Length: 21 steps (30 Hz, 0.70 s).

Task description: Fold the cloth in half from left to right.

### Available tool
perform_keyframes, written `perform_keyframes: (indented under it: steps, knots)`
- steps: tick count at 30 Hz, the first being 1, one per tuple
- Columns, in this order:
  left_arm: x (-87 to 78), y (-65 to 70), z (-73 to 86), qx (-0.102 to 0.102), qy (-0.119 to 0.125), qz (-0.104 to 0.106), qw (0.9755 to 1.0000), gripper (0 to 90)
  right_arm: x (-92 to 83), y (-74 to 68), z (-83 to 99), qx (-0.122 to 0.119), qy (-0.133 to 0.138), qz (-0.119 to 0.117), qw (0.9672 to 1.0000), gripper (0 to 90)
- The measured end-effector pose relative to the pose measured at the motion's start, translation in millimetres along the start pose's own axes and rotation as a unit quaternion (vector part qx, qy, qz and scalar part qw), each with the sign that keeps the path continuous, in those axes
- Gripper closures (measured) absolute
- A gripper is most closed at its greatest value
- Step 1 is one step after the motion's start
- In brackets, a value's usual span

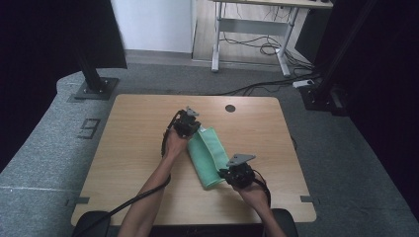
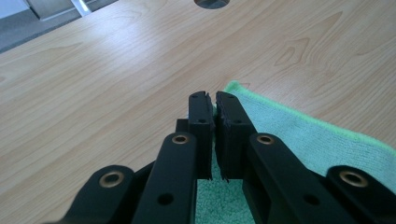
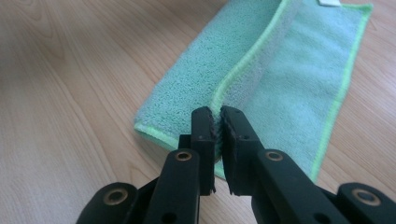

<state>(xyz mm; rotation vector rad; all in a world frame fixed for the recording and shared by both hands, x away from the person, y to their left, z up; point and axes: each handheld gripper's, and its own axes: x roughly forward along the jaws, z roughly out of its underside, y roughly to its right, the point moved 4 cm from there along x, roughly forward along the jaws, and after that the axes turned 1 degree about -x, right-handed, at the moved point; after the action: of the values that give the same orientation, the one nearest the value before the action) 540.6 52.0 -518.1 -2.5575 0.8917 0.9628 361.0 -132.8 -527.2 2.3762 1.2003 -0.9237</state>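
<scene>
Both grippers' jaws pinch opposite ends of the folded green cloth (image 1: 207,155).

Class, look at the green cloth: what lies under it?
The green cloth lies folded on the wooden table. Its top flap covers a lower layer; anything between them is hidden.

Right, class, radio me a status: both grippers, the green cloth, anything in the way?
Left gripper and right gripper shut on edges of the green microfibre cloth. Cloth lies partly folded on the wooden table. Nothing in the way.
</scene>
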Motion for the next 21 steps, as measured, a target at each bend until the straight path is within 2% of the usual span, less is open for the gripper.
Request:
perform_keyframes:
  steps: [10, 16, 21]
  knots:
    - [13.8, 10.5, -8.4, 0.014, -0.004, -0.001, 0.9999, 84.9, -3.5, 11.5, 9.4, 0.016, -0.005, 0.015, 0.9998, 83.0]
    - [21.0, 16.1, -10.5, 0.029, -0.018, -0.007, 0.9994, 84.3, -3.9, 17.7, 14.5, 0.023, -0.009, 0.022, 0.9995, 82.8]
    - [28.4, 16.4, -8.3, 0.029, -0.023, -0.008, 0.9993, 83.3, -0.8, 22.7, 20.3, 0.026, -0.022, 0.03, 0.999, 82.5]
